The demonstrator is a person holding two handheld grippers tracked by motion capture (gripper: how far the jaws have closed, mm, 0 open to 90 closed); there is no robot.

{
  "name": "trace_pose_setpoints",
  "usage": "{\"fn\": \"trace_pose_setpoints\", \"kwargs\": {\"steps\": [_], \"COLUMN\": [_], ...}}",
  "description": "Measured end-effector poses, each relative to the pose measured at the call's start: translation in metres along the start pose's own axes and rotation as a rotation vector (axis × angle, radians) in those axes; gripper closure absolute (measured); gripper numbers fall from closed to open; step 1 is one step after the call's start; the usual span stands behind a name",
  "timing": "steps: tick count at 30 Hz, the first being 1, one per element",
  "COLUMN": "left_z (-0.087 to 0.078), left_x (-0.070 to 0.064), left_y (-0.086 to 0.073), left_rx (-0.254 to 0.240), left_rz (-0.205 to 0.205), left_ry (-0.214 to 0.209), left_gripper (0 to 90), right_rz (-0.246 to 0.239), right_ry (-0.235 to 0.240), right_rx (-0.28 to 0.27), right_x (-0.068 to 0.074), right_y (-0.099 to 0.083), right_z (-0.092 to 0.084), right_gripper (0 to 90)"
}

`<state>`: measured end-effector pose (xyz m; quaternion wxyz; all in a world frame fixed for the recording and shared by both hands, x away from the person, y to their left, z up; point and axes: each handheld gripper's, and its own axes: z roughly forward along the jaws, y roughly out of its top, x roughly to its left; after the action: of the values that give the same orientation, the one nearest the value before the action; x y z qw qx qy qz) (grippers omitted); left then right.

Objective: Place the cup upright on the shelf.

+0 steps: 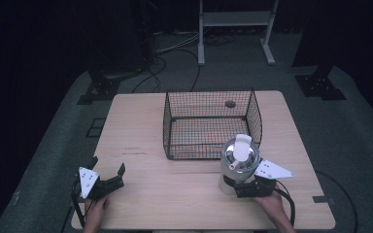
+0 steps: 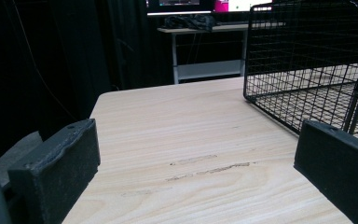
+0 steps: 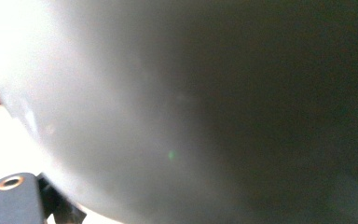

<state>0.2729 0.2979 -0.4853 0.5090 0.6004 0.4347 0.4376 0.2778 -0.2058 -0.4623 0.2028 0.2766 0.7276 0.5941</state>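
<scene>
The right tongs (image 1: pixel 237 187) sit at about five o'clock on the wooden surface (image 1: pixel 141 141), pressed against the lower body of a white jug (image 1: pixel 239 162) with a shiny metal lid and a white thumb lever; the jug stands upright just in front of the wire basket (image 1: pixel 211 124), at the basket's near-right corner, its top overlapping the mesh from the high view; in the right gripper view the jug's pale wall (image 3: pixel 177 107) looms so close that the jaws are lost behind it — whether they have actually closed on the body I cannot tell, though they seem set around its base; the left tongs (image 1: pixel 108 180) rest at about seven o'clock, well apart from everything, jaws spread wide with nothing between them, and the left gripper view looks along bare wood toward the basket (image 2: pixel 307 70); the work in hand looks to be getting the jug up and into the basket, which is empty; to do that well, the grip should be squared on the round body and firm before any lift, since a smooth curved wall can slip or twist; raise it straight and keep it upright — high enough for the base to clear the wire rim at twelve o'clock of it; then carry it forward over the rim and lower it onto the mesh floor without tilting.
</scene>
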Motion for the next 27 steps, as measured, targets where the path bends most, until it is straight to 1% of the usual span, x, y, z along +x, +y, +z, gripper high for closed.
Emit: {"fn": "trace_pose_setpoints", "kwargs": {"steps": [5, 10, 11, 12, 13, 15, 16, 17, 18, 19, 20, 21, 22, 24, 27], "left_z": [0.000, 0.000, 0.000, 0.000, 0.000, 0.000, 0.000, 0.000, 0.001, 0.001, 0.001, 0.001, 0.001, 0.001, 0.000], "left_x": [0.000, 0.000, 0.001, 0.001, 0.001, 0.001, 0.001, 0.001, 0.001, 0.001, 0.001, 0.000, 0.000, 0.000, 0.001], "left_y": [0.000, 0.000, 0.000, 0.000, 0.000, 0.000, 0.000, 0.000, 0.000, 0.000, 0.000, 0.000, 0.000, 0.000, 0.000], "left_rx": [0.001, 0.001, 0.000, 0.000, 0.000, 0.000, 0.000, -0.001, -0.002, -0.002, -0.002, -0.001, -0.001, -0.004, -0.002], "left_rz": [-0.001, -0.001, -0.003, -0.003, -0.004, -0.005, -0.005, -0.005, -0.005, -0.004, -0.004, -0.004, -0.005, -0.007, -0.004], "left_ry": [0.001, 0.000, -0.001, -0.001, -0.001, -0.001, -0.001, -0.002, -0.002, -0.002, -0.003, -0.001, -0.001, -0.003, -0.004], "left_gripper": [0.0, 0.0, 0.0, 0.0, 0.0, 0.0, 0.0, 0.0, 0.0, 0.0, 0.0, 0.0, 0.0, 0.0, 0.0], "right_rz": [0.021, 0.035, 0.031, 0.031, 0.029, 0.023, 0.022, 0.010, 0.010, 0.007, 0.002, -0.002, -0.002, -0.007, -0.020], "right_ry": [0.014, 0.025, 0.026, 0.026, 0.033, 0.037, 0.040, 0.049, 0.049, 0.054, 0.059, 0.071, 0.071, 0.082, 0.083], "right_rx": [-0.013, -0.029, -0.032, -0.032, -0.037, -0.040, -0.039, -0.042, -0.042, -0.045, -0.045, -0.055, -0.055, -0.061, -0.063], "right_x": [-0.003, -0.008, -0.009, -0.009, -0.010, -0.011, -0.011, -0.011, -0.011, -0.011, -0.012, -0.012, -0.012, -0.013, -0.014], "right_y": [0.001, 0.010, 0.016, 0.016, 0.023, 0.027, 0.031, 0.038, 0.038, 0.042, 0.047, 0.056, 0.056, 0.063, 0.073], "right_z": [-0.006, -0.013, -0.015, -0.015, -0.016, -0.017, -0.017, -0.017, -0.017, -0.016, -0.016, -0.014, -0.014, -0.011, -0.007], "right_gripper": [9.5, 9.5, 9.5, 9.5, 9.5, 9.5, 9.5, 9.5, 9.5, 9.5, 9.5, 9.5, 9.5, 9.5, 9.5]}}
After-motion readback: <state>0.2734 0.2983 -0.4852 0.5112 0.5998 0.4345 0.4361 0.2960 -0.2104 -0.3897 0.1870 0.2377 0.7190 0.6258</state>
